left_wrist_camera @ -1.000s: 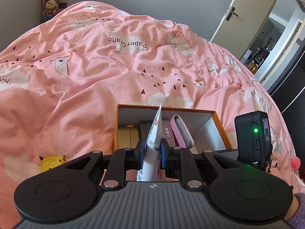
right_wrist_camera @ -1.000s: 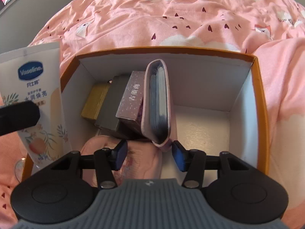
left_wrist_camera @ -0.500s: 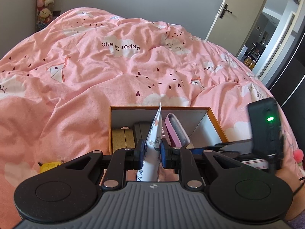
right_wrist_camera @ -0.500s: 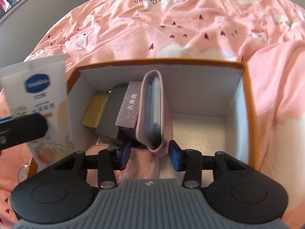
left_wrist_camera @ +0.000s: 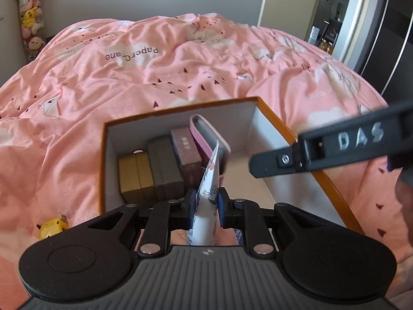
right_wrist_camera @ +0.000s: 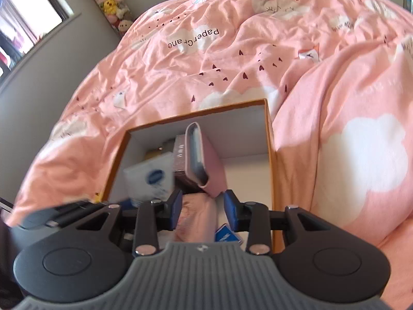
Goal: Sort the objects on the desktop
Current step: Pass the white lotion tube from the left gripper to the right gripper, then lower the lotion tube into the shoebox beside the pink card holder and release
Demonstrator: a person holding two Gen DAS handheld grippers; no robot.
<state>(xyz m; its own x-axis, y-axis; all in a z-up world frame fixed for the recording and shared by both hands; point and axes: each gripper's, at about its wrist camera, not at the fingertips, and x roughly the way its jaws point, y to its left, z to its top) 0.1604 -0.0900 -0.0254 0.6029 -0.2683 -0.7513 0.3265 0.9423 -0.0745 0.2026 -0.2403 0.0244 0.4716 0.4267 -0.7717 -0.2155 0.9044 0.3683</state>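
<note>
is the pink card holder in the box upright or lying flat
Upright, leaning a bit: the pink card holder stands on edge in the box against the purple box.

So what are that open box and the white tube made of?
The box looks like stiff cardboard: thin straight walls, matte white inside, orange outside. The tube, pinched in the left gripper, seems soft plastic with a smooth printed skin; its far end is sealed flat. Plastic or laminate, I can't tell.
</note>
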